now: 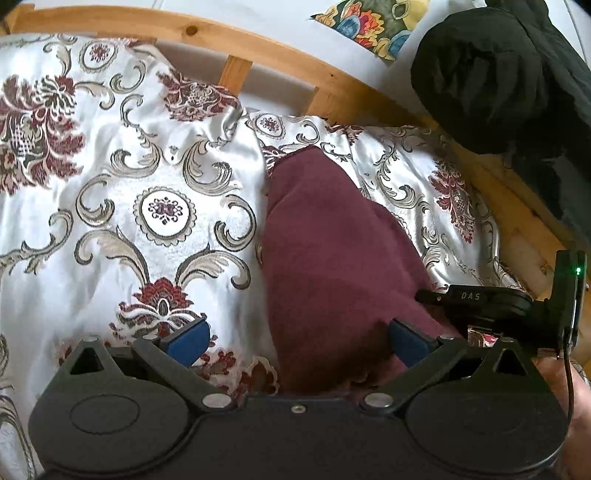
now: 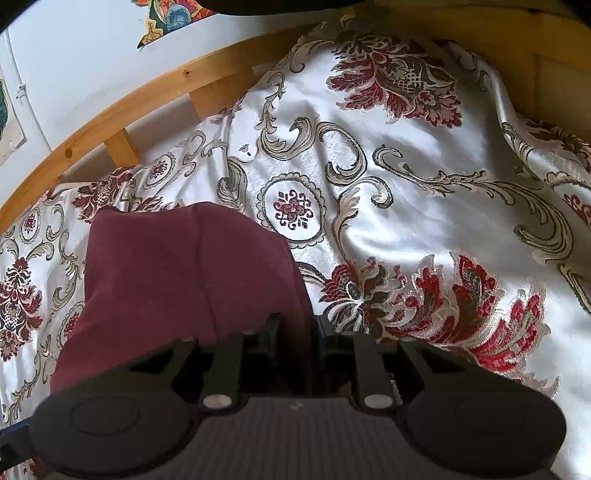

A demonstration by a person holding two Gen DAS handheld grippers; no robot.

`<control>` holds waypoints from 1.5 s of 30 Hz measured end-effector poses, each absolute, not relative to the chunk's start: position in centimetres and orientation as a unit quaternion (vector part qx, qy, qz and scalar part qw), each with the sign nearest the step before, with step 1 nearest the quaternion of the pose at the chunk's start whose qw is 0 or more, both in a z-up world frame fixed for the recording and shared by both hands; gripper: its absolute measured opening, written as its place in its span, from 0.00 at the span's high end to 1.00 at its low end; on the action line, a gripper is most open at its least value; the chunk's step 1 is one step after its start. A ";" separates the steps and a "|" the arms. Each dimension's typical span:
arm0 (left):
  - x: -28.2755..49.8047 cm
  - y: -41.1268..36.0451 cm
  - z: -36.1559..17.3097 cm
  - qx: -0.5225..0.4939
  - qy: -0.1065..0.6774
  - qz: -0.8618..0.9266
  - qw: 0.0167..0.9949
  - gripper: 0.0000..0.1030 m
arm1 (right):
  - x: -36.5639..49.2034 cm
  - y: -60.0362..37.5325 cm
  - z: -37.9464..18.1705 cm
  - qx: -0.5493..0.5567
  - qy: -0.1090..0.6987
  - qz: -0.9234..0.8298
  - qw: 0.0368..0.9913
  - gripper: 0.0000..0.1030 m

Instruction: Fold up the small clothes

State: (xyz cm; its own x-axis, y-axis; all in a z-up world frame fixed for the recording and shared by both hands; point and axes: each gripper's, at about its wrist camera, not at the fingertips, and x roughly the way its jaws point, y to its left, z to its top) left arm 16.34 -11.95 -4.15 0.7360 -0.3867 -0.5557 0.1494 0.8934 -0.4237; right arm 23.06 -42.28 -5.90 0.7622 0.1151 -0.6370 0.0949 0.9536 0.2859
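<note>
maroon cloth (image 1: 332,254) lies on my bedspread (image 1: 122,206), a shiny white one with red flowers and grey scrolls, spread over a bed with a wooden frame (image 1: 258,55) along the far side. my left gripper (image 1: 297,341) hangs just above the near end of the cloth with its blue pads (image 1: 188,339) spread wide; the right pad sits over the maroon fabric, the left one over bare bedspread, and nothing is pinched between them. my right gripper (image 2: 295,332) is at the near right edge of the cloth (image 2: 177,280), its jaws close together with only a narrow gap, and the cloth's edge runs into that gap; whether the pads press on it i cannot tell. from the left view the right gripper's black body (image 1: 491,299) shows at the right, beside the cloth. a black garment (image 1: 498,81) lies bunched at the far right, off the bedspread, and a bright patterned picture (image 1: 369,22) hangs on the white wall behind.
</note>
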 end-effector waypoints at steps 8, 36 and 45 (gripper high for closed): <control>16.7 -11.9 -4.7 -0.187 0.344 -0.149 0.908 0.01 | 23.0 -43.1 -6.1 0.176 0.351 -0.009 0.920 0.49; 16.7 -12.2 -6.1 -0.191 0.367 -0.148 0.898 0.01 | 24.0 -42.7 -7.6 0.269 0.368 0.062 0.888 0.15; 16.9 -11.9 -6.8 -0.217 0.379 -0.150 0.887 0.01 | 23.9 -43.9 -8.2 0.326 0.363 0.069 0.870 0.06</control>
